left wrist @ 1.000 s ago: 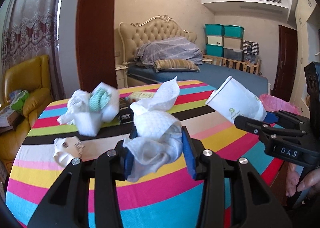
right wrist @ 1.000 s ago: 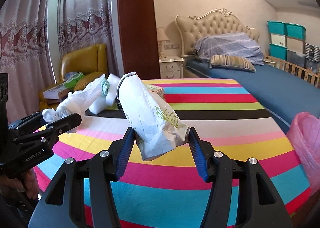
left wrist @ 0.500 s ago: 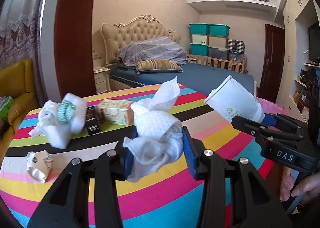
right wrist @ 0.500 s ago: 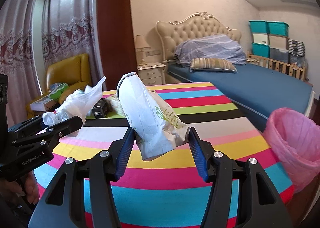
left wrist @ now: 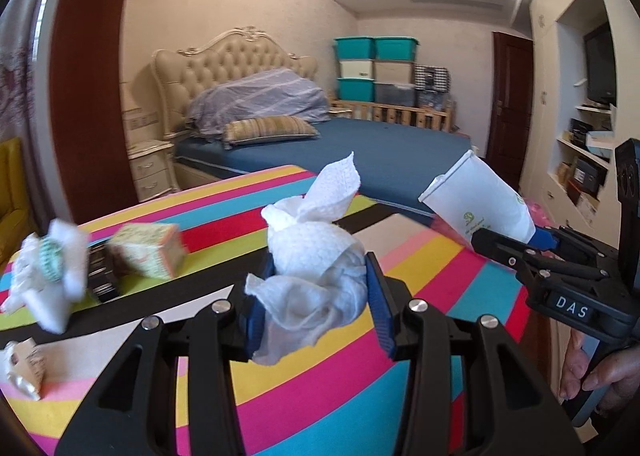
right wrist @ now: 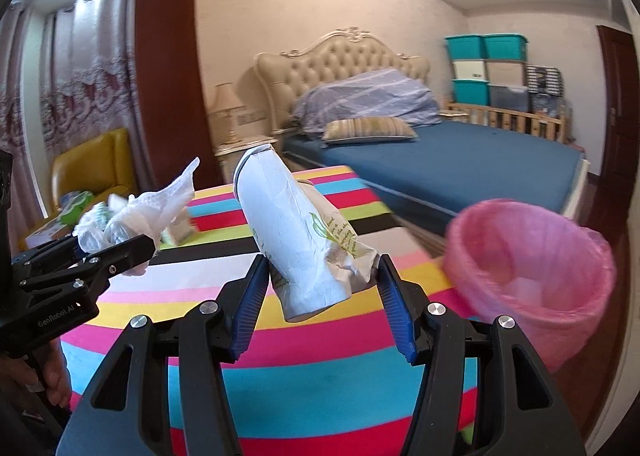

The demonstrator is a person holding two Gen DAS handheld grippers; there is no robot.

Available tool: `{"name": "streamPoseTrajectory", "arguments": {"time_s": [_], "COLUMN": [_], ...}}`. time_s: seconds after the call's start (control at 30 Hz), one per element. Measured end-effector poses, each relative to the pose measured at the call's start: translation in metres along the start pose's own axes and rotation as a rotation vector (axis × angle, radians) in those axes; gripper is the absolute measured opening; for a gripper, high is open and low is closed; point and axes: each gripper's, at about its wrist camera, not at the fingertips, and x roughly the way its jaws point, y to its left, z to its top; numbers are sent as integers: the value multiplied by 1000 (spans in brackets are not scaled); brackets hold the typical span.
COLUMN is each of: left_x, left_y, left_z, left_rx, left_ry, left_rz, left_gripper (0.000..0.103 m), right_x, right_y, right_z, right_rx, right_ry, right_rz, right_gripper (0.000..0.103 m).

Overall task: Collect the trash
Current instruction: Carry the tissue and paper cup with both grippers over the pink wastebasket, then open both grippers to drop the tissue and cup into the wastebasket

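Note:
My left gripper (left wrist: 316, 296) is shut on a crumpled white tissue (left wrist: 316, 260), held above the striped tablecloth (left wrist: 320, 388). My right gripper (right wrist: 320, 296) is shut on a crushed white paper cup (right wrist: 296, 240) with green print, its open end pointing up and away. Each gripper shows in the other's view: the left gripper (right wrist: 120, 252) with its tissue at the left, the right gripper (left wrist: 516, 244) with the cup (left wrist: 480, 200) at the right. A bin lined with a pink bag (right wrist: 532, 272) stands beside the table at the right, close to the right gripper.
On the table's left lie a white tissue clump with a green piece (left wrist: 52, 268), a small printed box (left wrist: 148, 252), a dark flat object (left wrist: 100, 280) and a crumpled scrap (left wrist: 22, 372). A bed (right wrist: 440, 164), a yellow armchair (right wrist: 92, 164) and stacked bins (left wrist: 376, 68) stand behind.
Both grippers have swung to the right with the tissue and the cup still held. The pink bin has come into fuller view and nearer in the right wrist view.

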Motion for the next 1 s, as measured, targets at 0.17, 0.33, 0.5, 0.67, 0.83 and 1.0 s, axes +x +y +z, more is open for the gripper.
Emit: {"name": "streamPoseTrajectory", "arguments": {"time_s": [0.17, 0.33, 0.5, 0.67, 0.83, 1.0], "left_x": [30, 69, 102, 135, 172, 205], "left_y": [-30, -65, -110, -146, -177, -207], "left_z": [10, 21, 39, 61, 81, 101], "left_rx": [19, 23, 51, 65, 41, 31], "left_ry": [18, 53, 51, 60, 96, 115], "left_rz": [-75, -149, -230, -314, -373, -427], "left_gripper": [44, 44, 44, 44, 45, 64], "right_x": [-8, -17, -14, -6, 9, 14], "right_y": [-43, -91, -139, -179, -209, -222], "right_z": [-2, -6, -7, -7, -1, -2], "right_rx": [36, 67, 91, 96, 104, 83], "right_ry": [-10, -23, -8, 9, 20, -2], "right_rz": [-90, -188, -277, -336, -363, -382], "right_gripper": [54, 54, 54, 54, 54, 61]}}
